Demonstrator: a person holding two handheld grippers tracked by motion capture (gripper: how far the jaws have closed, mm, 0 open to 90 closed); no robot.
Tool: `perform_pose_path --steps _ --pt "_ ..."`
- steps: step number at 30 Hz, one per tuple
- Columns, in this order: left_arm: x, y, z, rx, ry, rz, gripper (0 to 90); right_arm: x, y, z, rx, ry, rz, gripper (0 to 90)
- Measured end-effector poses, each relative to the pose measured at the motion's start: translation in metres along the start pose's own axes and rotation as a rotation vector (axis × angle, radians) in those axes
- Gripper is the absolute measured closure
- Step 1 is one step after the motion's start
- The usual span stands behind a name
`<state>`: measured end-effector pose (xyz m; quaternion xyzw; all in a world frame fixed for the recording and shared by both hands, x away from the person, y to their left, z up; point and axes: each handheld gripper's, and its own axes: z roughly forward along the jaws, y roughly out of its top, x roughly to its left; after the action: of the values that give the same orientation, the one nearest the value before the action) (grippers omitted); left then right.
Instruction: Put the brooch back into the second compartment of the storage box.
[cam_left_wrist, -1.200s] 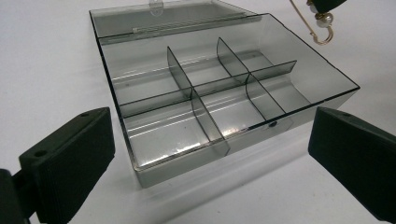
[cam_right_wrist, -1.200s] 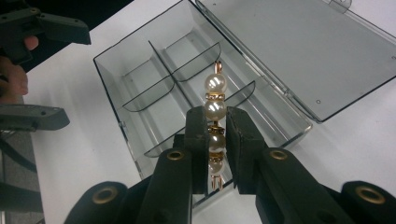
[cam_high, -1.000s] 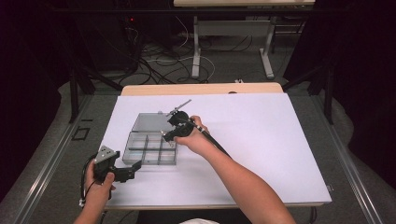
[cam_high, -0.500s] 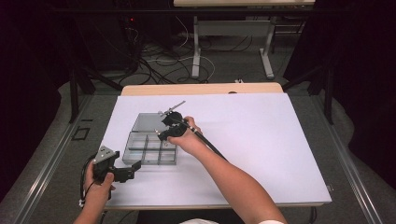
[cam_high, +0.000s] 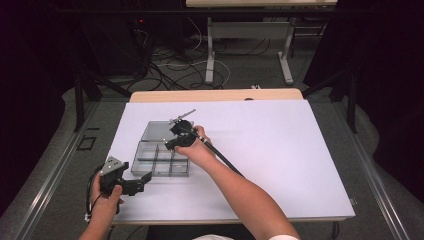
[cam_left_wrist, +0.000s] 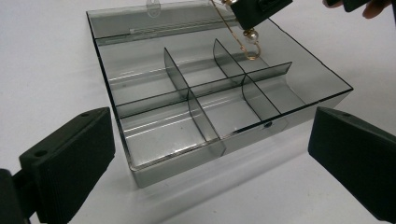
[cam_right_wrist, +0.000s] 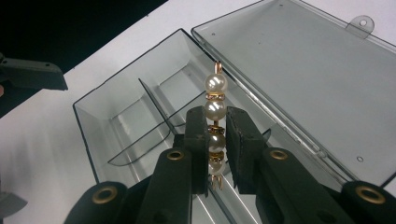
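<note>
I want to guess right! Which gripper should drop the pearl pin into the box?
The right gripper, probably. It is shut on the pearl pin and hangs over the open compartment box. The left gripper is open and holds nothing, beside the box's near corner.

Overhead forward-down; both jaw cameras close on organizer box (cam_left_wrist: 219, 93).

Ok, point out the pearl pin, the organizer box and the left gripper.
pearl pin (cam_right_wrist: 215, 108): right gripper view, second pearl from its tip.
organizer box (cam_left_wrist: 188, 95): left gripper view, centre divider.
left gripper (cam_high: 148, 178): high view, between its jaw tips.
</note>
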<state>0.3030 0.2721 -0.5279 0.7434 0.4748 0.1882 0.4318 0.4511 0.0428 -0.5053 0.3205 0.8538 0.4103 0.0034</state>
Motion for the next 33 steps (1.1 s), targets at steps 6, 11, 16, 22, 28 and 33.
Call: perform_pose_path --steps 6,11,16,22,28,33 --pt "0.001 0.000 0.000 0.005 -0.006 0.002 0.5 0.002 0.000 0.006 -0.001 -0.005 0.004 79.7" --pt "0.001 0.000 0.000 0.001 -0.007 0.003 0.5 0.003 -0.001 0.010 -0.010 -0.008 0.021 79.7" --pt "0.000 0.000 0.000 -0.004 -0.005 0.002 0.4 0.003 -0.001 0.015 -0.020 0.004 0.013 79.7" --pt "0.000 0.000 -0.001 0.001 -0.007 0.002 0.5 0.006 -0.003 0.020 -0.019 0.002 0.028 79.6" --pt "0.000 0.001 0.000 0.000 -0.005 0.003 0.5 0.006 -0.005 0.023 0.022 0.008 0.012 79.0" --pt "0.000 0.001 0.001 0.001 -0.007 0.007 0.4 0.006 -0.005 0.022 0.028 0.004 -0.008 72.1"
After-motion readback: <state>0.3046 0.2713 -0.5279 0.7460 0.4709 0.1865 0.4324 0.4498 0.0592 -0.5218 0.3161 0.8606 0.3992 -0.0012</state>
